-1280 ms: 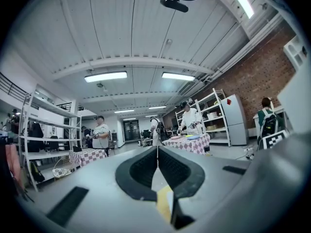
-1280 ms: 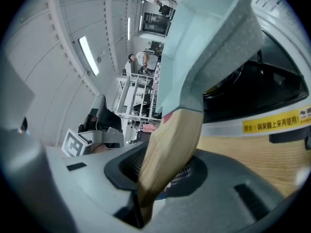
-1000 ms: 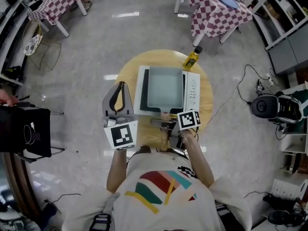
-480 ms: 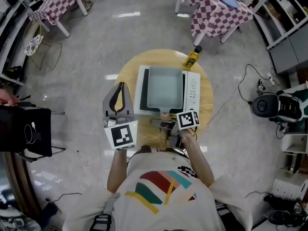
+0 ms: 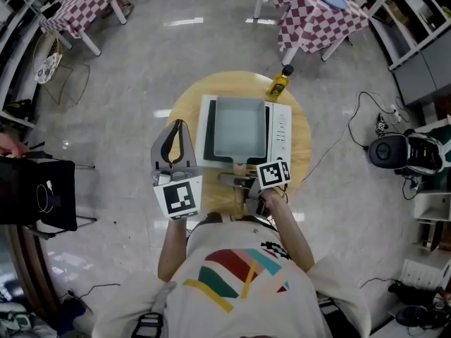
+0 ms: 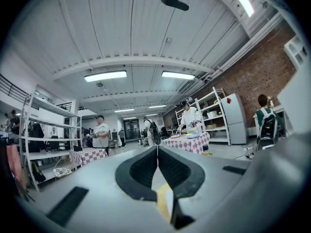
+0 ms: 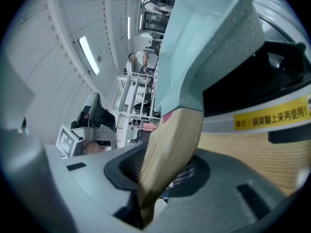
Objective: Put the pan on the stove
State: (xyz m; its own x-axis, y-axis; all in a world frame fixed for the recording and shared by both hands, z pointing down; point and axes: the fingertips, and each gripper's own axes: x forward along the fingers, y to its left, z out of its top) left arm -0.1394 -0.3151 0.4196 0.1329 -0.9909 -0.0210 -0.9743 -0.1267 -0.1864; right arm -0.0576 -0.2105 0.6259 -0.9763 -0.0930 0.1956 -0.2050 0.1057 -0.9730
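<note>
A pale teal square pan (image 5: 241,127) sits on the white induction stove (image 5: 282,127) on a round wooden table (image 5: 184,111). Its wooden handle (image 5: 242,171) points toward me. My right gripper (image 5: 244,184) is around that handle. In the right gripper view the handle (image 7: 172,144) lies between the jaws with ribbed pad showing on either side of it. These jaws have just been opening, so the gripper is open. The pan (image 7: 204,47) rests over the stove (image 7: 262,120). My left gripper (image 5: 177,123) hovers left of the stove, shut and empty; its tips (image 6: 157,149) meet.
A yellow bottle (image 5: 279,83) stands at the table's far right edge behind the stove. Checkered tables (image 5: 320,13) and shelving stand farther off on the grey floor. A black fan (image 5: 386,153) and cables lie to the right.
</note>
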